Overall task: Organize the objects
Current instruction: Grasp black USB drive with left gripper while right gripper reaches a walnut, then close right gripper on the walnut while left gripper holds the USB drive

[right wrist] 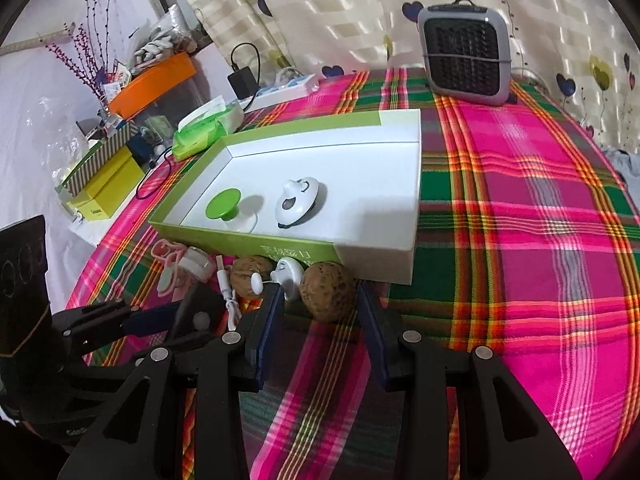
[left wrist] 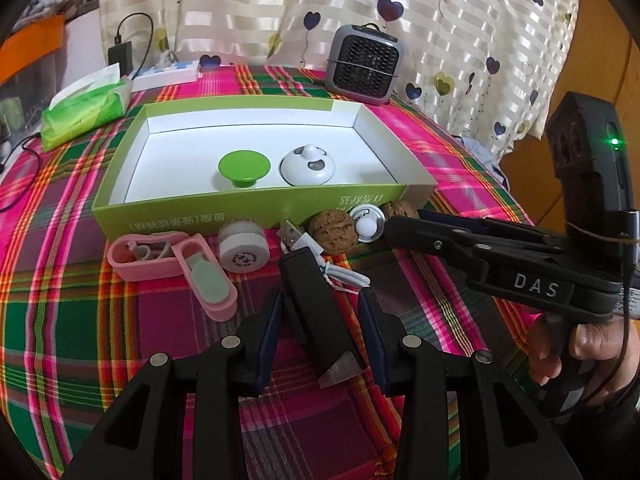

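A green box [left wrist: 120, 206] with a white inside holds a green knob [left wrist: 244, 166] and a white spotted lid [left wrist: 307, 165]; both show in the right wrist view too, the knob [right wrist: 222, 204] and the lid [right wrist: 298, 200]. In front of the box lie a pink case [left wrist: 148, 258], a white jar [left wrist: 244, 246], a USB cable [left wrist: 320, 260], two walnuts [left wrist: 333, 231] and a white round piece [left wrist: 367, 224]. My left gripper [left wrist: 322, 308] is open around a black bar [left wrist: 316, 304]. My right gripper [right wrist: 320, 304] is open, its fingers on either side of a walnut [right wrist: 328, 290].
A grey fan heater [left wrist: 362, 66] stands at the back of the plaid cloth [right wrist: 540, 240]. A green tissue pack [left wrist: 84, 110], a power strip [left wrist: 168, 74] and a black charger [left wrist: 120, 56] lie at the back left. Boxes [right wrist: 108, 184] stand beside the table.
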Demonstrator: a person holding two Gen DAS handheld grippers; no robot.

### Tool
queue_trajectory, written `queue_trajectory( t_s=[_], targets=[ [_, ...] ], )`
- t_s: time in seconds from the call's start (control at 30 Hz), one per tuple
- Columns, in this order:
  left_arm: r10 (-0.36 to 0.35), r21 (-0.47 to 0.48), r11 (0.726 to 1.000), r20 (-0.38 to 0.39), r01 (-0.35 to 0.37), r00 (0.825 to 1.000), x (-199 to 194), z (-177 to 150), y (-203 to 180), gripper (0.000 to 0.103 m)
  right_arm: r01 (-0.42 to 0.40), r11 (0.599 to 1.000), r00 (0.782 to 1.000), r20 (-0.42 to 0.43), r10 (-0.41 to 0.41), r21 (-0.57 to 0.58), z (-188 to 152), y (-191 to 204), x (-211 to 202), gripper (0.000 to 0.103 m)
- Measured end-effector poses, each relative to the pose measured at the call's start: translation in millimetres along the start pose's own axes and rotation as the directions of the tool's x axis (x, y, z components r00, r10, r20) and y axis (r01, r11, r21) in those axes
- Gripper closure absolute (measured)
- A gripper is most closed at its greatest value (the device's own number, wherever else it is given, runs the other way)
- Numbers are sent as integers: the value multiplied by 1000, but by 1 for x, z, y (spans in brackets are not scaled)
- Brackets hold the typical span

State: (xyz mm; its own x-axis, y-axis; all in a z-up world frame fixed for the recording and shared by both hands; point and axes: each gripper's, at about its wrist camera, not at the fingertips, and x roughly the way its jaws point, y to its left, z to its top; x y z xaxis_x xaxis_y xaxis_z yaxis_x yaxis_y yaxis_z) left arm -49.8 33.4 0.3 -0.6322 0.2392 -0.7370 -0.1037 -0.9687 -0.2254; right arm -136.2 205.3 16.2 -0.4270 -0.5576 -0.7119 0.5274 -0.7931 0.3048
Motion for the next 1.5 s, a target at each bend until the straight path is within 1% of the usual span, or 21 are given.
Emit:
queue_trajectory(
  t_s=[0.1, 0.13, 0.2, 0.4, 0.43, 0.57, 0.93, 1.5],
  targets=[
    [-4, -8, 1000, 1, 4, 1000, 0, 1, 2, 68, -12, 1000, 1000, -6, 12, 17, 1, -4, 2, 64],
    [0, -9, 1000, 1, 0, 1000, 0, 1, 2, 71, -11, 1000, 1000, -5, 11, 17, 1, -4, 2, 65],
    [7, -13, 1000, 1, -7, 1000, 0, 1, 3, 73, -11, 1000, 1000, -5, 11, 15, 1, -4, 1, 72],
    [13, -17, 1000, 3, -13, 1000, 0, 0, 3, 77, -10, 1000, 1000, 16, 10, 7, 2, -2, -2, 72],
    [13, -16, 1000, 4, -13, 1000, 0, 0, 3, 79, -10, 1000, 1000, 23, 10, 5, 1, -1, -4, 72],
    [19, -8, 1000, 11, -19, 1000, -2, 0, 2, 82, -8, 1000, 999, 38, 8, 0, 0, 0, -8, 72],
    [46, 31, 998, 39, -47, 998, -11, -2, -4, 82, 4, 999, 998, 64, -1, -33, -8, 9, -18, 72],
    [57, 34, 998, 78, -60, 995, -23, 0, -6, 82, 5, 995, 994, 107, 6, -104, -16, 31, -36, 72]
  ],
)
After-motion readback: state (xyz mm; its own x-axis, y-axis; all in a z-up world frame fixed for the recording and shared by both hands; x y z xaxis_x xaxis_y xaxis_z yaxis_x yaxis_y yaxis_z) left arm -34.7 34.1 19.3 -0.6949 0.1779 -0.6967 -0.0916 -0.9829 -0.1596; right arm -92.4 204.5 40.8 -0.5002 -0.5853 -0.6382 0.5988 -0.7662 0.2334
